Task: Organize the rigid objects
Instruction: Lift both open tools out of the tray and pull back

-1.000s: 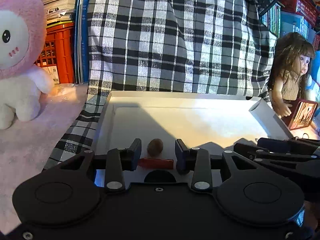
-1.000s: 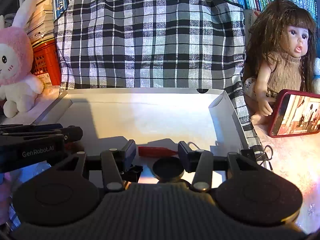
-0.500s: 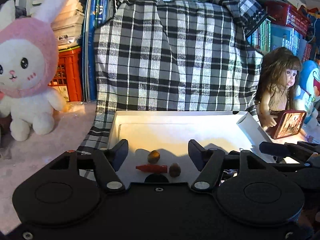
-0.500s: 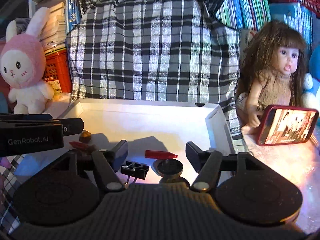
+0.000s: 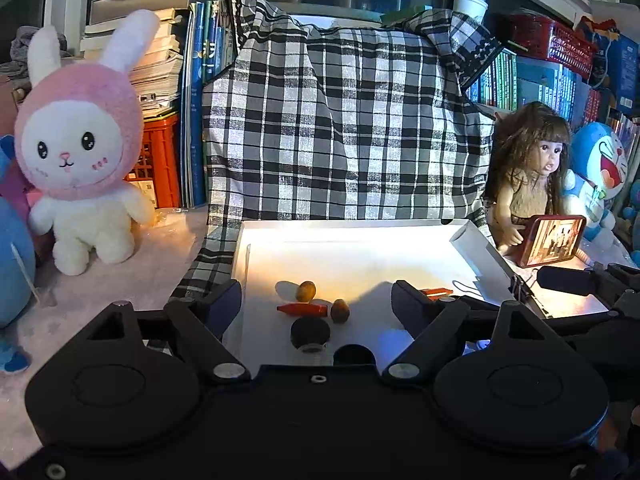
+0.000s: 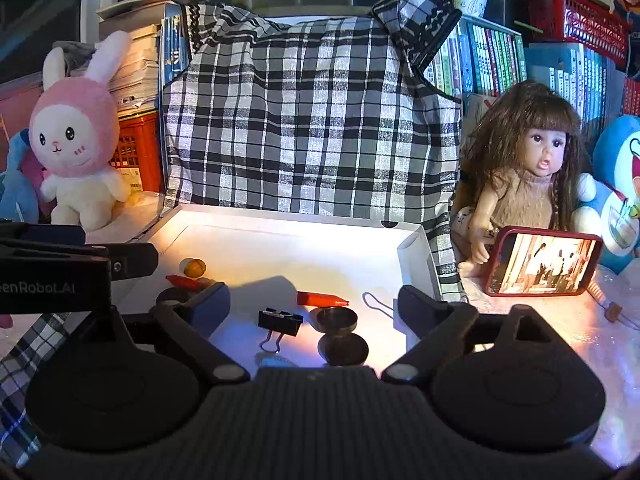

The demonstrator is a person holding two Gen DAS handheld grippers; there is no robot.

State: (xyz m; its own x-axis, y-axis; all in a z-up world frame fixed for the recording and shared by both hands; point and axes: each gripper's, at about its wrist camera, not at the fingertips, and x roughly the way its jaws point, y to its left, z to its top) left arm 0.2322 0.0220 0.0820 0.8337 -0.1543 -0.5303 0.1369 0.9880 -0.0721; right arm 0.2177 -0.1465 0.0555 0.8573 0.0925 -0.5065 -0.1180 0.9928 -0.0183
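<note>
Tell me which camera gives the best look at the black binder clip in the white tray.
The right wrist view. The binder clip lies in plain sight between the open fingers of the right claw, its wire handles toward the camera, on the white tray. The left wrist view does not show it clearly; the fingers of the left claw cover that spot.

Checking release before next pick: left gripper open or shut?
Open. The left gripper has its fingers spread wide with nothing between them; the red piece and two nuts lie loose on the white tray.

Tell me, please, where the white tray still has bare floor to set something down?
The back half of the white cardboard tray, toward the plaid cloth, is bare. The front is crowded: black binder clip, red crayons, brown nuts.
</note>
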